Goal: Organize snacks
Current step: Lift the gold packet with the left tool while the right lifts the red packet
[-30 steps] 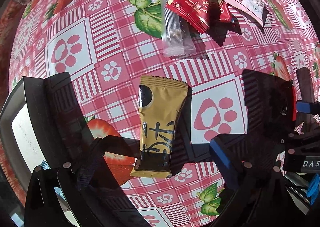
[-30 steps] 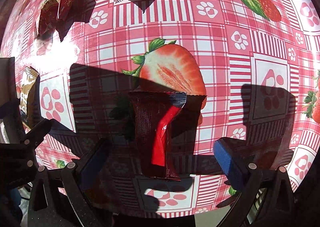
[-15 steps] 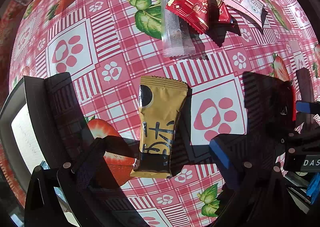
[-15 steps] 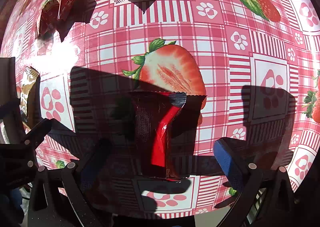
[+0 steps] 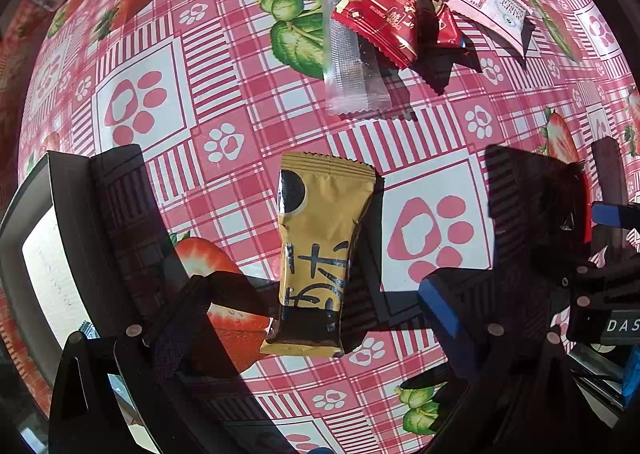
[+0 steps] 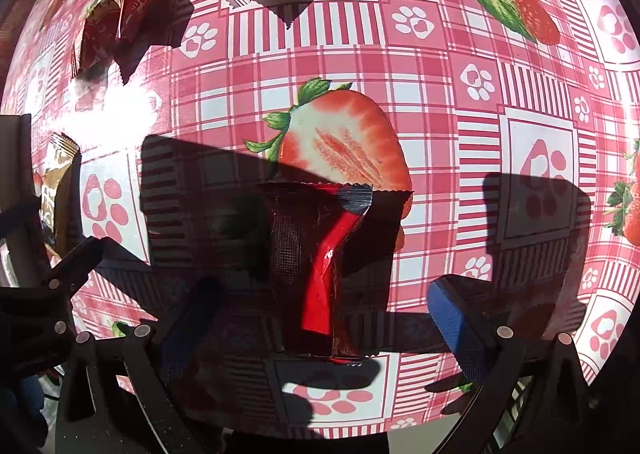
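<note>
Here, left wrist view: left gripper point(image 5: 312, 318) spread wide, empty; gold snack packet point(image 5: 318, 254) lies lower centre between its fingers, long axis along them.
Right wrist view: right gripper point(image 6: 320, 318) wide, empty; dark red packet point(image 6: 320, 270) centred between fingers, lengthwise too.

On the table point(image 5: 224, 53), one snack packet point(image 5: 320, 250) lies lengthwise between the fingers of my left hand-held gripper point(image 5: 312, 314), with a box point(image 5: 44, 254) to its left. Farther ahead a long wrapper point(image 5: 348, 41) lies partly under another packet point(image 5: 384, 25). A different packet point(image 6: 320, 270) lies between the fingers of my right hand-held gripper point(image 6: 320, 318).
</note>
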Demonstrator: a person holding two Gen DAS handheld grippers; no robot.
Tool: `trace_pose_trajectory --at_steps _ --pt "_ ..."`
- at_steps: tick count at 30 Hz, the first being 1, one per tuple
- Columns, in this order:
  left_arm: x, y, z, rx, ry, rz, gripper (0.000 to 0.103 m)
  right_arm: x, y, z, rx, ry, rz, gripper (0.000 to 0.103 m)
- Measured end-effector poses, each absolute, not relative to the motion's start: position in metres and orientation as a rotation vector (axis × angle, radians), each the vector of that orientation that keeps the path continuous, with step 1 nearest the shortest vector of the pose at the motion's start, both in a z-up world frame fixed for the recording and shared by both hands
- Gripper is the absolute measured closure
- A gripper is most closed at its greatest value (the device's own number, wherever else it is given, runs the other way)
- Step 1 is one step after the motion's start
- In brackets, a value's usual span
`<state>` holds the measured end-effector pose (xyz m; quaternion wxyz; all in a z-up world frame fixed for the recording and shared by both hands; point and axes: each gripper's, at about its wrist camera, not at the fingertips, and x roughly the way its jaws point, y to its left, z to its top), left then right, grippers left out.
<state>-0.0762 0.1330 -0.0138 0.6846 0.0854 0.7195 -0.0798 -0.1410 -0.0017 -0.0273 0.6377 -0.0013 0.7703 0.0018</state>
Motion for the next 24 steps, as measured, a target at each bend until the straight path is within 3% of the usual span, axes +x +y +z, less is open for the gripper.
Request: trace_pose_trajectory --at_steps 7,9,10,12,13,14,15,16,24 --pt "-0.074 0.132 -0.015 0.182 1.649 -0.161 0.000 -0.133 0.001 -0.031 -0.014 1.823 0.012 0.000" --pt "-0.074 0.132 -0.012 0.188 1.653 -0.167 0.005 -0.133 0.002 -0.028 -0.021 1.816 0.011 0.005" --pt "-0.074 0.131 -0.009 0.194 1.643 -0.171 0.012 -0.133 0.003 -0.023 -0.021 1.803 0.014 0.008" --pt "-0.074 0.130 0.001 0.197 1.615 -0.180 0.031 -0.130 0.006 -0.014 -0.031 1.779 0.024 0.031" --pt "-0.074 0.129 0.003 0.195 1.609 -0.180 0.044 -0.130 0.008 -0.009 -0.040 1.764 0.028 0.036" --pt "-0.074 0.130 0.005 0.191 1.604 -0.178 0.056 -0.129 0.009 -0.006 -0.047 1.749 0.035 0.053" --pt "-0.074 0.131 0.007 0.188 1.600 -0.173 0.062 -0.128 0.011 -0.002 -0.052 1.735 0.047 0.078" --pt "-0.073 0.132 0.009 0.185 1.598 -0.171 0.077 -0.127 0.012 -0.001 -0.048 1.736 0.054 0.081" --pt "-0.080 0.156 0.030 0.099 1.558 -0.200 0.079 -0.116 0.009 0.020 0.110 1.706 0.128 0.081"
